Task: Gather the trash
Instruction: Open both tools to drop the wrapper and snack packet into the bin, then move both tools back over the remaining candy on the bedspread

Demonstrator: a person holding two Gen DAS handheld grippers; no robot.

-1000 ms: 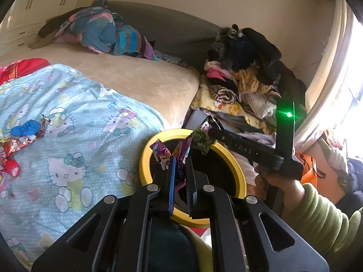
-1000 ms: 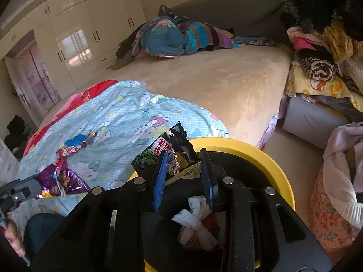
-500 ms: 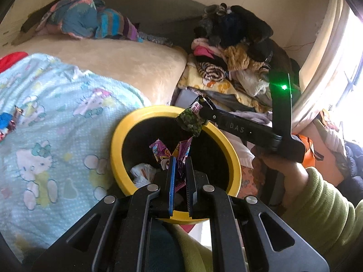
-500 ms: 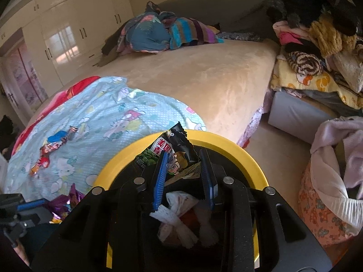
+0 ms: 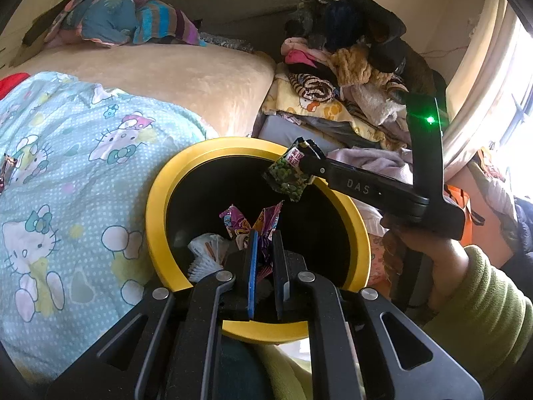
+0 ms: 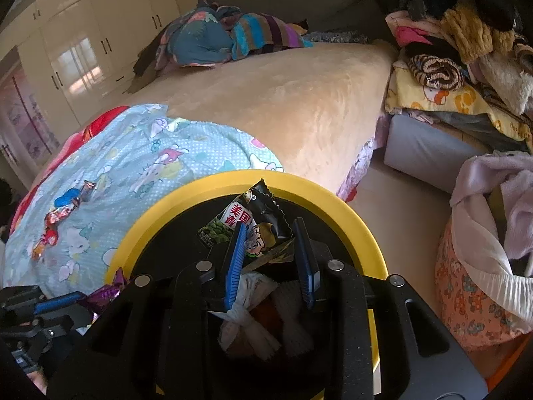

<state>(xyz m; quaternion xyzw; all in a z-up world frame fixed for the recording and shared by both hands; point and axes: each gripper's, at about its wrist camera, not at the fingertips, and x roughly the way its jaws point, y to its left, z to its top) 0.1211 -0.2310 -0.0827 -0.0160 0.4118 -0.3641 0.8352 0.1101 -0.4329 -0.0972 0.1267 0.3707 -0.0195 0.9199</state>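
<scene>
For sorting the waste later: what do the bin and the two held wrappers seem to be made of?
Bin: likely plastic; smooth matte yellow rim, black inside. Green wrapper: glossy printed film with serrated edge. Purple wrapper: shiny crinkled foil-like film.

Left gripper (image 5: 265, 250) clamps purple wrapper (image 5: 248, 225) over yellow-rimmed bin (image 5: 156, 220). Right gripper (image 5: 308, 163) holds green packet (image 5: 288, 176) above far rim. White wad (image 5: 206, 255) lies inside. Bin touches blanket (image 5: 73, 173).

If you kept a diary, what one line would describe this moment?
stage: dropping trash | left gripper: shut on purple wrapper | right gripper: shut on green snack packet | both over yellow-rimmed bin
</scene>
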